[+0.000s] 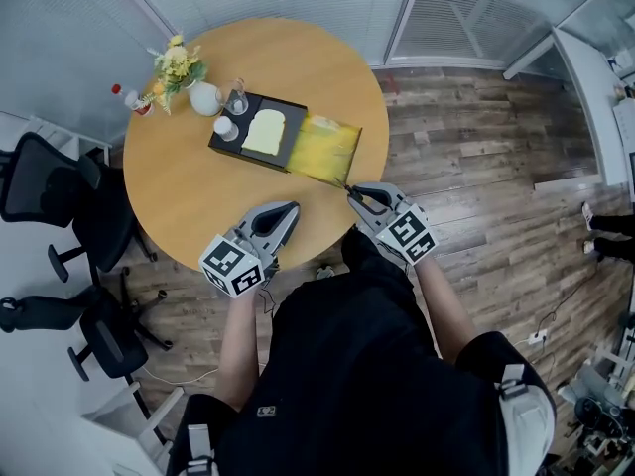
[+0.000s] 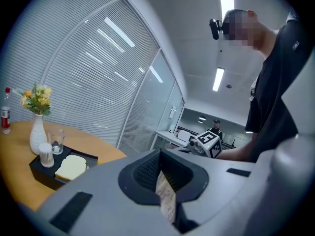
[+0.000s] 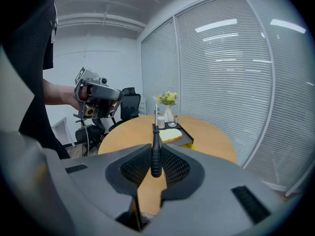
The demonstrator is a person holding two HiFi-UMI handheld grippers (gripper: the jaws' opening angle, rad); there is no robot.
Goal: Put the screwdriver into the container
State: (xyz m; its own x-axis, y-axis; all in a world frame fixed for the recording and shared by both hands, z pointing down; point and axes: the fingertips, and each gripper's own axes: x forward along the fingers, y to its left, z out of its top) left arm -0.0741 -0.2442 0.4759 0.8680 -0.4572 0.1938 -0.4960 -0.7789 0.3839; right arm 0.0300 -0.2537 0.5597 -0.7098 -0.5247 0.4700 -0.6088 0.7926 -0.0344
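Note:
My right gripper (image 3: 156,157) is shut on the screwdriver (image 3: 156,151): its black handle is pinched between the jaws and its thin shaft points toward the table. In the head view that gripper (image 1: 354,196) hangs at the table's near right edge, just short of the open yellow container (image 1: 325,149). My left gripper (image 1: 286,212) hovers over the near edge of the table, jaws together with nothing between them (image 2: 161,156). A black tray (image 1: 290,127) adjoins the container on the left and carries a slice of toast (image 1: 264,131).
The round wooden table (image 1: 189,181) also bears a white vase of flowers (image 1: 201,95), a glass (image 1: 238,98), a white shaker (image 1: 226,128) and a red-capped bottle (image 1: 127,97). Black office chairs (image 1: 60,201) stand to the left. Blinds and glass walls lie beyond.

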